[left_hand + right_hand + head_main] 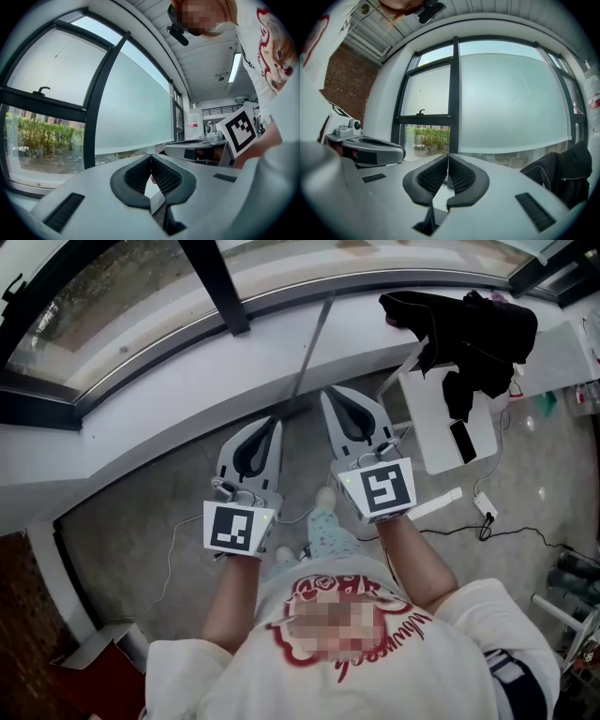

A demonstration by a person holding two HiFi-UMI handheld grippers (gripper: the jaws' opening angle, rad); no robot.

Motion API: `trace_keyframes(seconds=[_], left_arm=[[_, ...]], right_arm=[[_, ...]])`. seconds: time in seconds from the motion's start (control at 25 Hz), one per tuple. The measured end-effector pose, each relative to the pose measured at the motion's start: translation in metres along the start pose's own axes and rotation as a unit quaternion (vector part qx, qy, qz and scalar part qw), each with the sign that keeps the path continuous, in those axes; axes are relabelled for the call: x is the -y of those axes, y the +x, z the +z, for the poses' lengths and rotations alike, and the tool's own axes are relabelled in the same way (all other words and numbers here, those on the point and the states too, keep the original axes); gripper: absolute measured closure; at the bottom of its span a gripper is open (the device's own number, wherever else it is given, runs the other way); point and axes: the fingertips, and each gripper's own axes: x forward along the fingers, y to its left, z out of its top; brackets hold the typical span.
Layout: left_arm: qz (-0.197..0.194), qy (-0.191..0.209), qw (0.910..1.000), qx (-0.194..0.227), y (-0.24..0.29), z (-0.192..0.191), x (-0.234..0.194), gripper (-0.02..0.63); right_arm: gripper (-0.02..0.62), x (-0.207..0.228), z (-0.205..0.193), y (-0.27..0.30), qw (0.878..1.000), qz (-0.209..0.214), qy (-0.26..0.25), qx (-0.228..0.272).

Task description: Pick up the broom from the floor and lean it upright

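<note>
The broom's thin grey handle slants in the head view from the window sill down to the tip of my left gripper, where it passes out of sight beneath it. The broom's head is hidden. In the left gripper view the left gripper has its jaw tips touching with nothing between them, and a grey strip, seemingly the handle, shows through the slot below. My right gripper hangs just right of the handle, apart from it. Its jaws are shut and empty. Both grippers point level at the window.
Black clothing lies heaped on the sill at the right, above a white board. A power strip with a cable lies on the concrete floor. The person's feet stand between the grippers. A red object sits at the lower left.
</note>
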Motion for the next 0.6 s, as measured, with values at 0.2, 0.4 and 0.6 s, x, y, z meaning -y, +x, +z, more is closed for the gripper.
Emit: trace_keyframes(seconds=[0.2, 0.4, 0.6], left_arm=[[-0.023, -0.017, 0.9994, 0.020, -0.070, 0.000, 0.021, 0.584], [-0.050, -0.014, 0.9986, 0.014, -0.157, -0.006, 0.042, 0.584], [-0.069, 0.004, 0.9976, -0.001, -0.213, -0.011, 0.061, 0.584]], right_arm=[[0.568, -0.057, -0.006, -0.044, 1.000, -0.018, -0.002, -0.016], [0.568, -0.122, 0.004, -0.109, 0.998, -0.055, 0.013, -0.011], [0.568, -0.172, 0.016, -0.161, 0.998, -0.062, 0.008, -0.025]])
